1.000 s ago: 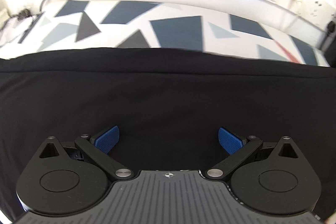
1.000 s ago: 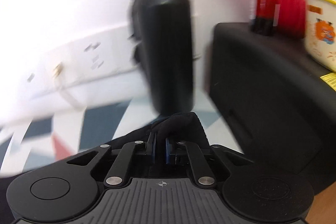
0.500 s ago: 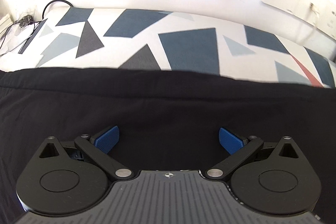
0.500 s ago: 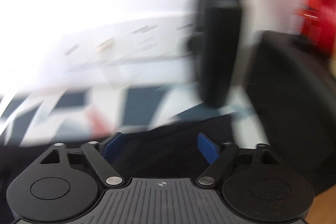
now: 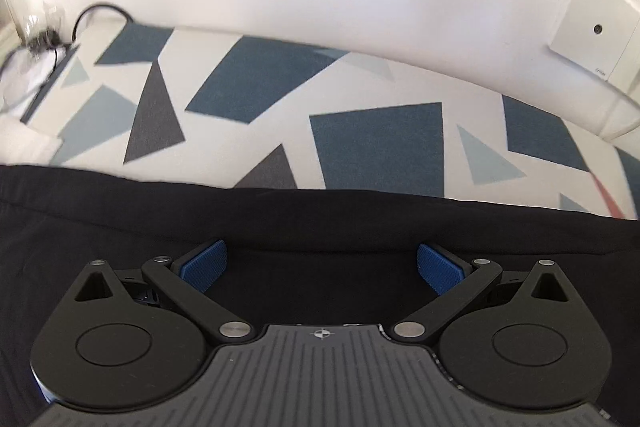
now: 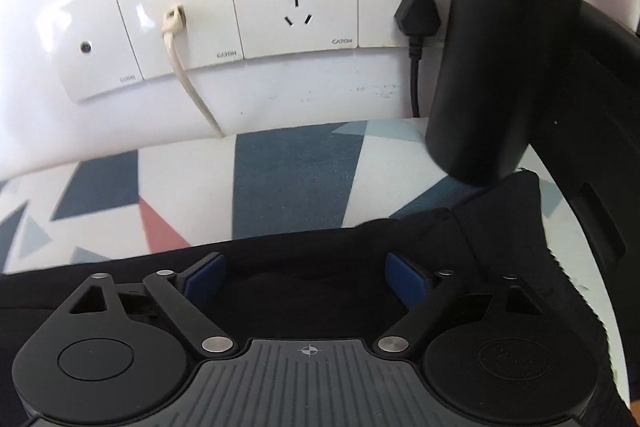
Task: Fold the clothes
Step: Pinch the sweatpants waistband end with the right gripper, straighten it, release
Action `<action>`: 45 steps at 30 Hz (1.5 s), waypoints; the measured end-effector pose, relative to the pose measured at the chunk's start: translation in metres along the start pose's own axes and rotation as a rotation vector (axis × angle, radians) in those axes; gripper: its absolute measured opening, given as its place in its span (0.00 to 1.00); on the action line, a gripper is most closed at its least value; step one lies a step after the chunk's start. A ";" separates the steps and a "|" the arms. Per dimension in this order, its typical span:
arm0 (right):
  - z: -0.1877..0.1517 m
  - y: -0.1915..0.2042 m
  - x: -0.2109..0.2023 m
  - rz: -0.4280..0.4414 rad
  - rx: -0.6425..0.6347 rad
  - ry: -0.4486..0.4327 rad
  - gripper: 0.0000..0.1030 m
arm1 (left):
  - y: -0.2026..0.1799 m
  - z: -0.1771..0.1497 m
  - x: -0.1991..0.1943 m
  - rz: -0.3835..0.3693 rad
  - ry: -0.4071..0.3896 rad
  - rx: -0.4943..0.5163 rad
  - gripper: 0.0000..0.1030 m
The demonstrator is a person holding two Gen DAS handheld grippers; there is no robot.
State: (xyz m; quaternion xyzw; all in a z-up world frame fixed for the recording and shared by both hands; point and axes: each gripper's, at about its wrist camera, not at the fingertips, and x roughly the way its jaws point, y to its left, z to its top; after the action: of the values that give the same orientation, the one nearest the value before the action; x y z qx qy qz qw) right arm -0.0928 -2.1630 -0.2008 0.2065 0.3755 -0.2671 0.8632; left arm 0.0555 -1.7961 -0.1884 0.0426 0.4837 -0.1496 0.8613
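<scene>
your left gripper [image 5: 319, 263] hangs over the black garment [image 5: 320, 223], jaws spread wide, blue pads [image 5: 204, 265] clear of the cloth with nothing pinched between them. your right gripper [image 6: 306, 275] is over the garment's right end, its jaws opening; cloth lies under and between the pads, but they are not pressing on it.

the garment lies spread across the patterned surface [image 5: 376, 143], its far edge running in a fairly straight line from left to right in the left view. that edge looks thick, like a fold line rather than a single hem, so you have likely made at least one fold lengthwise. i can't tell that for sure, as the near part is hidden under the grippers.

at the right end a corner [image 6: 516, 195] of the cloth sticks out toward the black bottle [image 6: 504, 67] and lies just beside its base, perhaps touching. the cloth there is bunched, not flat.

what seems left: flatten that right end, then fold the long strip across into a compact stack. mind the bottle and the black plug [image 6: 418, 15] by the wall sockets [image 6: 292, 3] when you next reach for that corner.
</scene>
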 end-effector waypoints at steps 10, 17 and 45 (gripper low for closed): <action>-0.100 -0.045 -0.111 0.063 0.096 -0.004 0.96 | 0.029 -0.091 -0.073 -0.176 0.071 0.088 1.00; -0.140 -0.035 -0.109 -0.125 -0.024 0.047 0.98 | -0.002 -0.142 -0.090 -0.158 0.086 0.289 1.00; -0.261 0.156 -0.199 0.014 -0.299 -0.081 0.34 | 0.149 -0.143 -0.105 -0.066 -0.014 0.195 1.00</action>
State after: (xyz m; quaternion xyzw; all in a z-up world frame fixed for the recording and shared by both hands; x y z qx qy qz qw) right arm -0.2520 -1.8362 -0.1908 0.0671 0.3746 -0.2102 0.9005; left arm -0.0683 -1.6004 -0.1852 0.1091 0.4621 -0.2243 0.8510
